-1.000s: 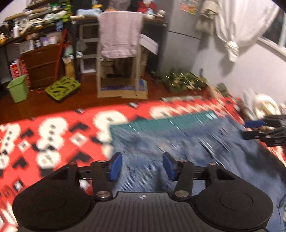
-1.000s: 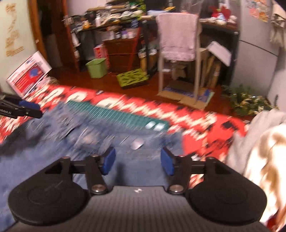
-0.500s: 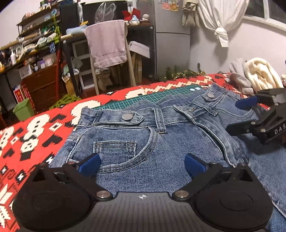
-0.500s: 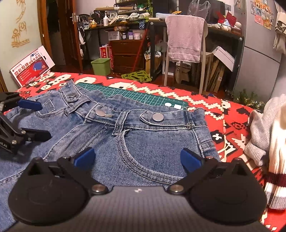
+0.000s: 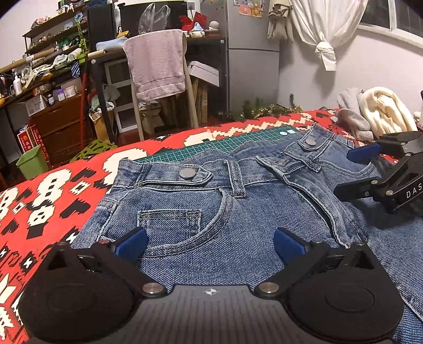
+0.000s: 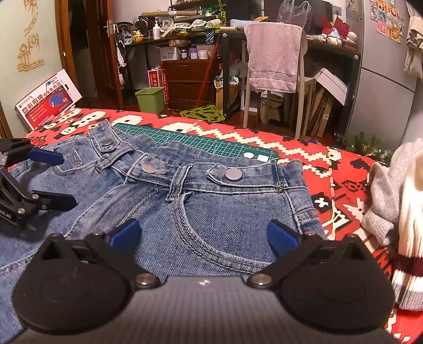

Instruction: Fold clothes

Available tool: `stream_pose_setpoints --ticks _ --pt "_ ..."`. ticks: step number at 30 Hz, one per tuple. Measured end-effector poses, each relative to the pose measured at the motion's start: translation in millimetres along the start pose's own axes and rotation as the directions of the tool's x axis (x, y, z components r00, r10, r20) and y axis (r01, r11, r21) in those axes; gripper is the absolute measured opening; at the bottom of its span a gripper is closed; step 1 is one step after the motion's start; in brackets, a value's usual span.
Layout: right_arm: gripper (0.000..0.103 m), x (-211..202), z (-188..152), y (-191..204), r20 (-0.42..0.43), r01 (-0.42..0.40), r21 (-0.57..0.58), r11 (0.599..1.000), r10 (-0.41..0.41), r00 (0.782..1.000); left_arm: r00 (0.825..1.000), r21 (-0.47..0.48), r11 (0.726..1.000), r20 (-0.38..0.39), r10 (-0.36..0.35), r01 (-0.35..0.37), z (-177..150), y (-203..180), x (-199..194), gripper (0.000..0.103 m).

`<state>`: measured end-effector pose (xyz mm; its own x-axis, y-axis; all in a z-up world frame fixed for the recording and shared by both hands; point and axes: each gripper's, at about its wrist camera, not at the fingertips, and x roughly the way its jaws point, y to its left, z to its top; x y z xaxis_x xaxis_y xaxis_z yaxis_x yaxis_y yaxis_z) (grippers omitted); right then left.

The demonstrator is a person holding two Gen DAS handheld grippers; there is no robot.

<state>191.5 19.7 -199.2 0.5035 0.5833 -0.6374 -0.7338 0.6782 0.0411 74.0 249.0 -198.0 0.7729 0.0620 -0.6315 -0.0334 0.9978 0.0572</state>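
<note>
**Jeans flat, both grippers spread**

Jeans [image 5: 211, 211] lie front-up on the red blanket [image 5: 53, 185], waistband over a green mat [image 6: 201, 140]. Left gripper [image 5: 210, 244] and right gripper [image 6: 203, 236] wide apart above denim, holding nothing.

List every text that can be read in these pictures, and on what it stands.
"DAS": on the right gripper, cut off by the frame edge.
"彩阳牌": on the red and white box; its smaller print is unreadable.
Gold wall characters: too stylised to read.
Fridge stickers: too small.
</note>
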Motion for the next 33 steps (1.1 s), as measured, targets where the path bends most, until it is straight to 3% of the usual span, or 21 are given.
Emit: stream_pose_setpoints --ticks 33 --pt "0.103 -2.6 -1.9 1.2 0.001 0.0 0.001 1.0 0.0 1.0 1.0 -0.005 1.0 -0.003 0.0 0.0 4.4 3.7 1.1 0.103"
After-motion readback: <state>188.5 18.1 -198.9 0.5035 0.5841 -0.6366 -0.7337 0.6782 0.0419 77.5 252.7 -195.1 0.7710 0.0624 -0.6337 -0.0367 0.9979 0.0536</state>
